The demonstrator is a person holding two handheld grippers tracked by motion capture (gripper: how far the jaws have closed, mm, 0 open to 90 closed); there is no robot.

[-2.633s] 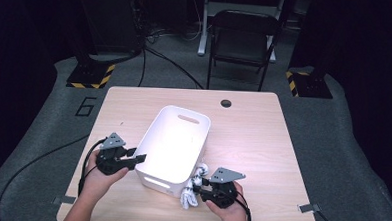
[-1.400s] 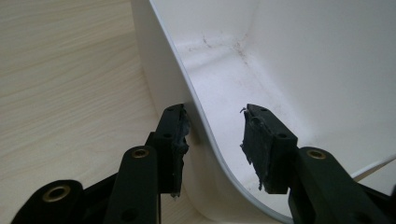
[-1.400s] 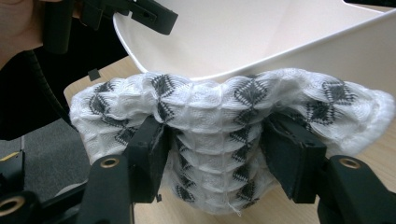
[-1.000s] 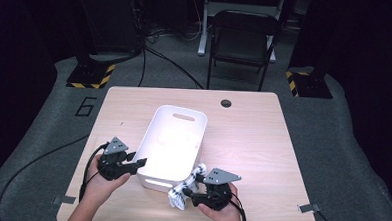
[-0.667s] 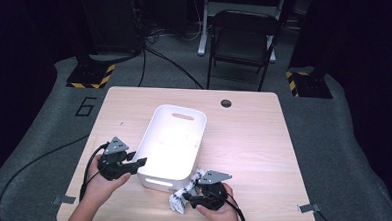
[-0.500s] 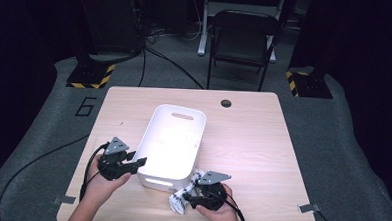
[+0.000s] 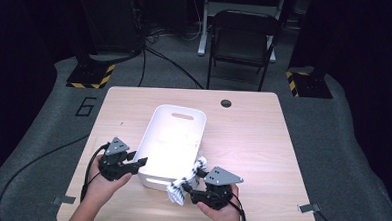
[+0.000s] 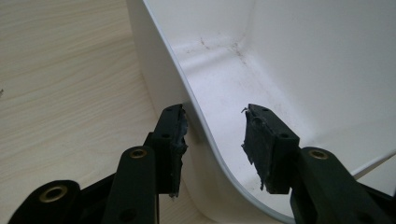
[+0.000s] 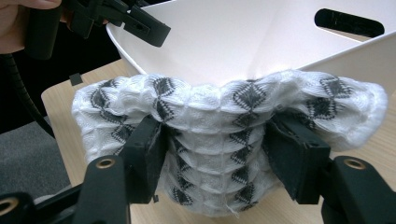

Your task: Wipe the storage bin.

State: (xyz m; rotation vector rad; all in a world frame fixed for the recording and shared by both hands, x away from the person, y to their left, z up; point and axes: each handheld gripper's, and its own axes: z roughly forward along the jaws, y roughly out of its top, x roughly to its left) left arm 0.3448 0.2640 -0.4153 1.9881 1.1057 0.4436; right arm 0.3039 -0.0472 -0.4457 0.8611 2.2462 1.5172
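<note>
The right claw (image 9: 215, 163) was clamped on a bunched white cloth with a dark diamond pattern (image 9: 224, 116), its pads pressed into the folds at either side. In the high view that cloth (image 7: 183, 185) sat low and centre in the frame, just off the near right corner of the white bin (image 7: 155, 134) on the wooden bench (image 7: 252, 143). The left claw (image 8: 212, 140) straddled the bin's near left wall, one jaw outside and one inside; the jaws stood apart, the outer pad close against the plastic and the inner one clear of it.

The step in hand looked to be lifting the cloth over the rim and into the bin. To do it well, the right claw would need to raise the bundle fully above the wall before carrying it toward the upper middle of the frame, since loose ends hung below the jaws and could catch on the edge. The left claw would do best to close firmly on the wall so the light bin could not slide or tip.
</note>
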